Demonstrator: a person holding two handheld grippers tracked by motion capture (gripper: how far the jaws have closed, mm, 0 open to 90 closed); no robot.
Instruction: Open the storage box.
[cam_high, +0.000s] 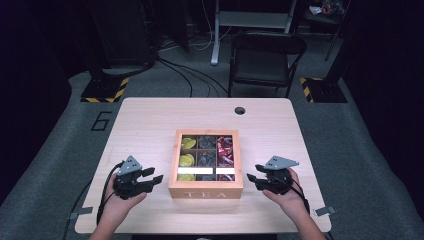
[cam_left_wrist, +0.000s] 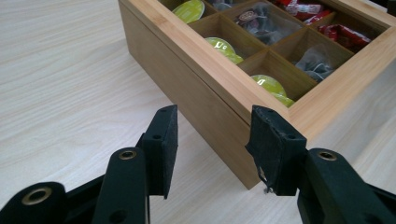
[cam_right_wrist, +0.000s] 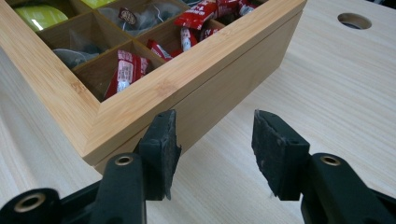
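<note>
Two grippers flank the tea box (cam_high: 205, 192) mid-table, left gripper (cam_high: 156, 178) and right gripper (cam_high: 251, 177) both parted and empty beside its near corners, so ideally each closes squarely on the lid edge.

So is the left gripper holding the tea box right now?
No, the left gripper has open jaws with empty space between them, just short of the tea box corner.
</note>
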